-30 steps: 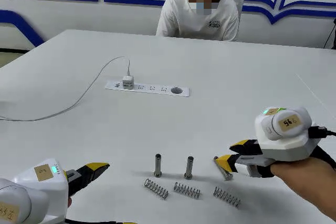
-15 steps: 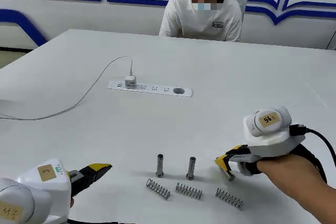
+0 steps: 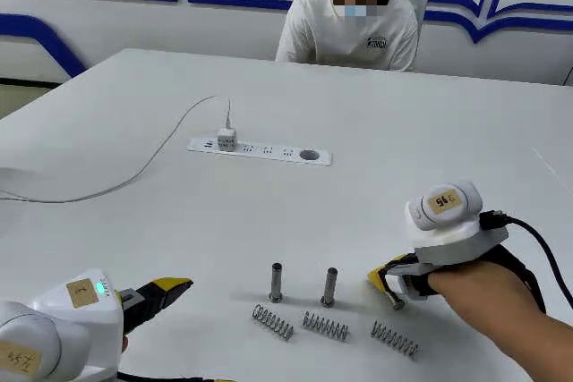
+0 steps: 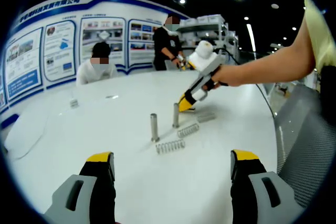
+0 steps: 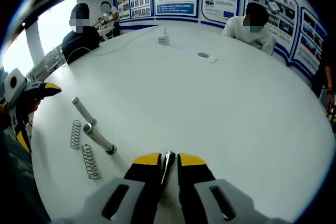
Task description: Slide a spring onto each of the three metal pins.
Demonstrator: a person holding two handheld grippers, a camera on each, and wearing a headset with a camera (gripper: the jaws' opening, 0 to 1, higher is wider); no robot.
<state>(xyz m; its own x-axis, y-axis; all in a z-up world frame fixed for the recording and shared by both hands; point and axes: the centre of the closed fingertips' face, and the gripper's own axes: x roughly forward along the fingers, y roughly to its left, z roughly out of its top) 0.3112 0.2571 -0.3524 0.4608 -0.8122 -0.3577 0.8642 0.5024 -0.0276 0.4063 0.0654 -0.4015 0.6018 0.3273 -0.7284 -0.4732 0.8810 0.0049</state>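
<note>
I am looking after two tools from far away, and right now the right gripper (image 3: 385, 282) is squeezing the held pin (image 5: 168, 162), low and right of the middle in the head view. Its jaws are almost shut, with just the thin pin between them. The pin is leaning, and I cannot tell if its foot is touching the table (image 3: 269, 203). The left gripper (image 4: 172, 162) is waiting at the lower left of the head view with its jaws wide apart and nothing in them. One standing pin (image 3: 276, 282) and the other standing pin (image 3: 329, 286) are sitting upright near the bottom middle. Just below them the left spring (image 3: 271, 321), the middle spring (image 3: 324, 326) and the right spring (image 3: 395, 339) are lying in a row, and none is on a pin yet. Here is what I am worrying about. The held pin is round and smooth, so it may be slipping or twisting if my squeeze is too soft. If I am letting go while it is leaning, it is going to fall and roll. The right gripper is working close beside the other standing pin, so one bump could be knocking it over. The right spring is lying just under that gripper, so it could be getting pushed away. Springs are bouncy too, and a hard pinch may be sending one flying.
</note>
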